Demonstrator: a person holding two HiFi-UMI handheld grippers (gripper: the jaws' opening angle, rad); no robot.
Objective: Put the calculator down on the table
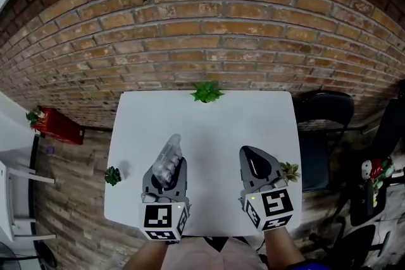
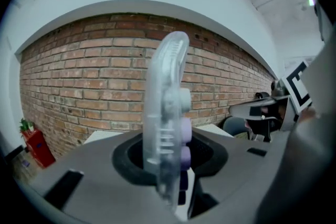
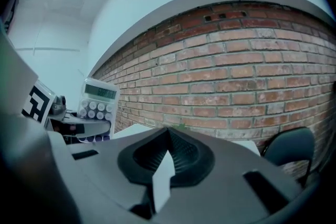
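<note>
Standing far left on the wood floor (image 1: pixel 69 199): red box (image 1: pixel 60 126). Sitting at the white tabletop (image 1: pixel 209 129) left edge: small plant (image 1: pixel 112 175). Holding the clear calculator (image 1: pixel 169 158) upright above the tabletop, near the front left: left claw (image 1: pixel 166 183), narrowed on its lower end. Sitting at the back edge by the brick wall (image 1: pixel 209 28): leafy plant (image 1: pixel 206 92). Hovering empty, tips pinched together: right claw (image 1: pixel 250 158). Standing at the right: black chair (image 1: pixel 323 117).

- Left gripper (image 1: pixel 168 172), right gripper (image 1: pixel 252 161): grey moulded shells, tapering toward the tips.
- Pads (image 3: pixel 181 152): black, ribbed.
- Cubes (image 1: pixel 166 219): white faces, black square markers, one small green light (image 1: pixel 252 198) each.
</note>
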